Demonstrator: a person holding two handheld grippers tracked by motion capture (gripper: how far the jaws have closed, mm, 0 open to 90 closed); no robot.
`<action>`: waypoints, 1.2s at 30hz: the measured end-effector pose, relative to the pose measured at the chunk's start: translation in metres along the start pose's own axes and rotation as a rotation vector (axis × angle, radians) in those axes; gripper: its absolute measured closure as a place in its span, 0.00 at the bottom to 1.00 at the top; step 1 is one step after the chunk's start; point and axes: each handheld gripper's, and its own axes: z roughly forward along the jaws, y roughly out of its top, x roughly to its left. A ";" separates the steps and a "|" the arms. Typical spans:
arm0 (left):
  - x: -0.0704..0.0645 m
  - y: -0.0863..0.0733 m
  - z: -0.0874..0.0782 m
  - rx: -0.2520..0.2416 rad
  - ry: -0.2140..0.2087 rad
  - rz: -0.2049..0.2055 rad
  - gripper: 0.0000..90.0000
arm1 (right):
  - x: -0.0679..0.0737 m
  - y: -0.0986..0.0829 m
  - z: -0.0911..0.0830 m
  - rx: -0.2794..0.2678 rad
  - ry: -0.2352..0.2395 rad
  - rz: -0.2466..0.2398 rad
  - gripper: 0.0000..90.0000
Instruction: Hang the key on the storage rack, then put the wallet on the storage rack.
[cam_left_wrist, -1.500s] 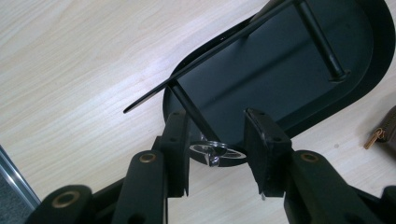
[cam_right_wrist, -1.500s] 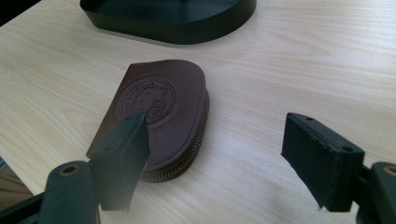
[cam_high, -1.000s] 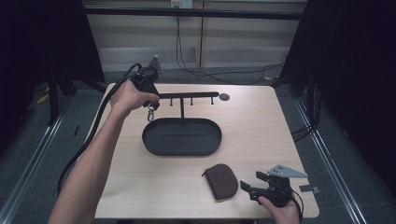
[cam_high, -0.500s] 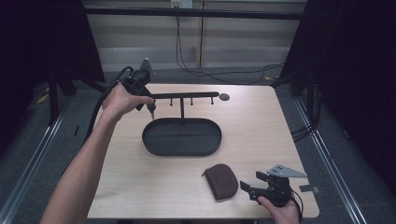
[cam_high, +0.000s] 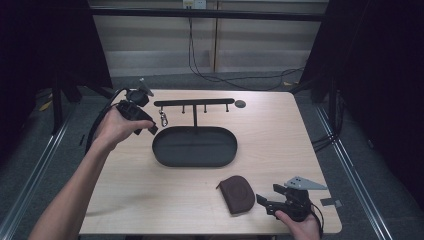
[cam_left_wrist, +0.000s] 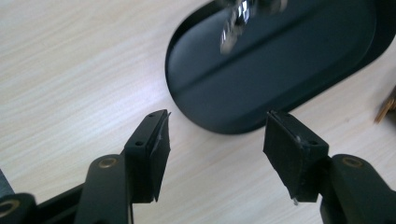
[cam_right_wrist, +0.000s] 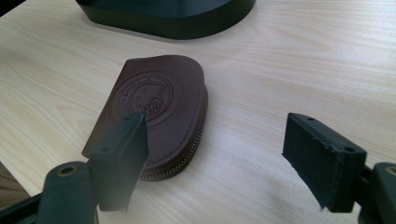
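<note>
**Key ring on the rack, both hand-held grippers released**

A small metal key ring (cam_high: 163, 119) is seen hanging from the left end of a black rack (cam_high: 194, 103), left of centre in the high view. In the left gripper view it is seen as a blurred silver shape (cam_left_wrist: 236, 21) at the top of the frame, above the tray. The rack's post rises from a black oval tray (cam_high: 195, 146) set in the middle of the wooden worktop (cam_high: 280, 145). Three more pegs along the bar are seen bare.

The left hand-held gripper (cam_high: 146, 124) is held just left of the key ring, near the tray's upper left rim, in a hand (cam_high: 116, 127) whose forearm comes in from the lower left of the frame. In its own view the jaws are seen spread wide, with nothing between them and the tray's rounded end (cam_left_wrist: 261, 70) beyond.

A brown zipped leather pouch (cam_high: 238, 193) is laid flat at the lower centre of the high view, well apart from the tray. The right hand-held gripper (cam_high: 265, 201) is held just to its right at the lower right edge of the worktop. In the right gripper view its jaws are parted and empty, and the pouch (cam_right_wrist: 154, 112) with its embossed round mark is seen behind the left jaw.

A small dark disc (cam_high: 240, 104) is seen just past the rack's right end.
</note>
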 end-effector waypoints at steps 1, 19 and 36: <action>0.000 -0.003 0.001 -0.010 -0.010 0.000 0.45 | 0.000 0.000 0.000 0.000 0.000 -0.002 0.24; 0.011 -0.079 0.006 -0.170 -0.112 -0.005 0.41 | -0.001 0.002 0.004 0.014 0.020 0.005 0.24; -0.004 -0.140 0.033 -0.317 -0.147 0.023 0.35 | -0.002 0.004 0.008 0.048 0.030 0.012 0.24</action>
